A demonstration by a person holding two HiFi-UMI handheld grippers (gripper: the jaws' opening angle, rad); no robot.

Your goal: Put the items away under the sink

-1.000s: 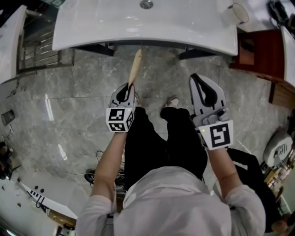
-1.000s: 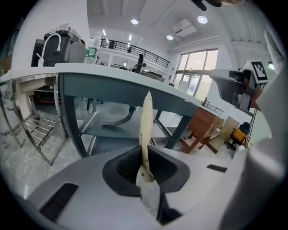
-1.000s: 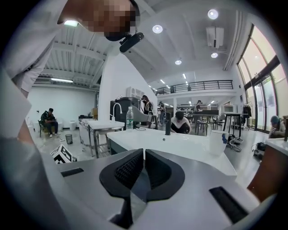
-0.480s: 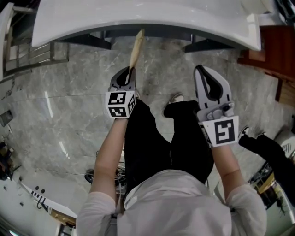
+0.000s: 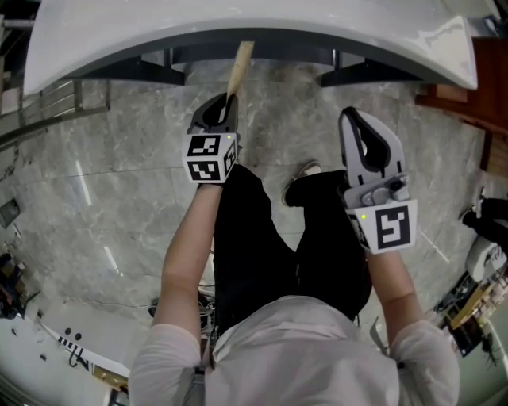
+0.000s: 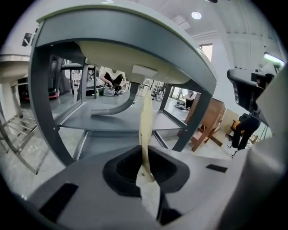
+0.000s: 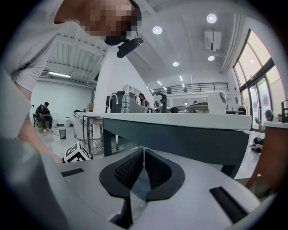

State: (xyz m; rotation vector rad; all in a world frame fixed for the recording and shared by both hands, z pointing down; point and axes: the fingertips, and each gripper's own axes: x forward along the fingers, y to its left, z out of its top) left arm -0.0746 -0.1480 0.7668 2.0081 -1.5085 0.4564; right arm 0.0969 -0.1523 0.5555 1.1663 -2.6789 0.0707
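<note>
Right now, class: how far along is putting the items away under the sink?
Done: no stored item shows on the shelf under the sink. In hand: the left hand-held gripper is shut on a wooden stick aimed at that shelf. The right hand-held gripper is shut, empty. Left: setting the stick down and releasing it.

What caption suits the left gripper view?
Left gripper, jaws shut on a wooden stick, aimed at the shelf under the sink.
</note>
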